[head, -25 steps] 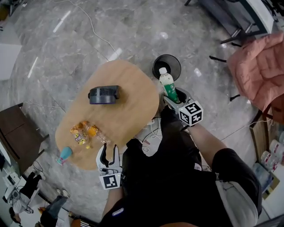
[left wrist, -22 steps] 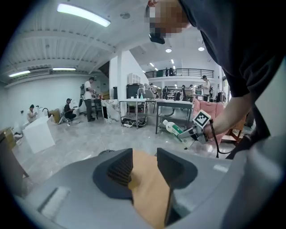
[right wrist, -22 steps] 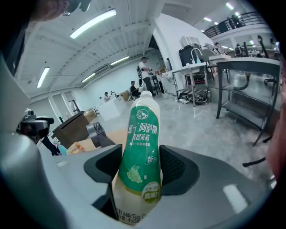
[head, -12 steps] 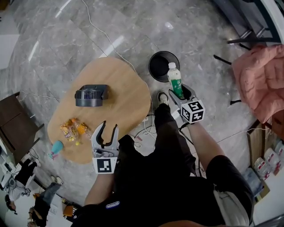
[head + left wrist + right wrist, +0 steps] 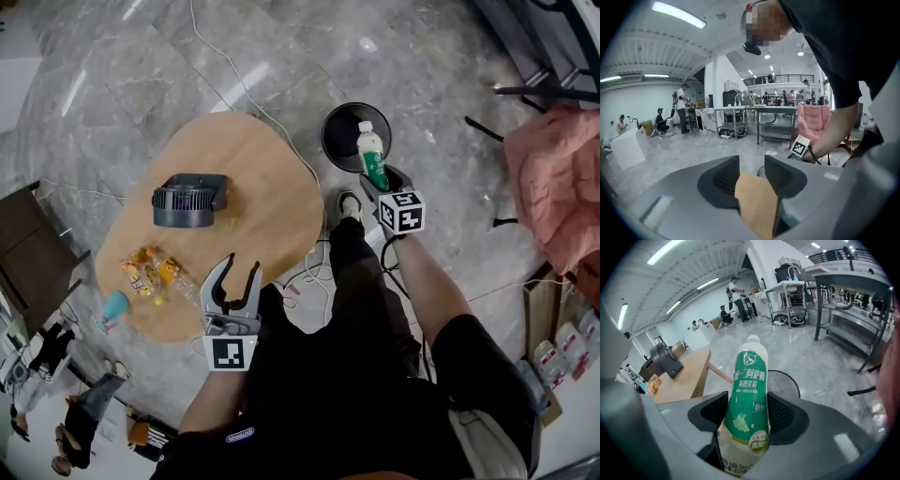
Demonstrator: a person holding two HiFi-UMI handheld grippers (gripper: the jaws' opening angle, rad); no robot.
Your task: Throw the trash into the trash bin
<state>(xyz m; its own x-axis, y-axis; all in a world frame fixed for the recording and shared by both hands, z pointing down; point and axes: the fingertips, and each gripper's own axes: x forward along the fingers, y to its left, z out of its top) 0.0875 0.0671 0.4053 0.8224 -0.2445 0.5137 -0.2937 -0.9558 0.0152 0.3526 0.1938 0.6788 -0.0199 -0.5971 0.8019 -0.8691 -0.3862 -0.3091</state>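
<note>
A green-labelled milk tea bottle (image 5: 371, 150) with a white cap stands upright in my right gripper (image 5: 381, 181), which is shut on its lower body. In the right gripper view the bottle (image 5: 748, 394) fills the gap between the pads of the right gripper (image 5: 747, 414). The black mesh trash bin (image 5: 335, 128) stands on the floor just beyond, its rim (image 5: 789, 377) showing behind the bottle. My left gripper (image 5: 234, 278) is open and empty over the near edge of the wooden table (image 5: 262, 187). Snack wrappers (image 5: 145, 272) lie to its left. Only tabletop shows between the left gripper's (image 5: 752, 176) jaws.
A dark desk fan (image 5: 190, 200) sits mid-table and a blue cup (image 5: 112, 307) at the table's left end. White cables (image 5: 309, 272) trail on the marble floor by the person's foot. A pink chair (image 5: 558, 178) stands at the right.
My right gripper has carried the bottle down and closer to the bin. My left gripper has come forward over the table's near edge.
</note>
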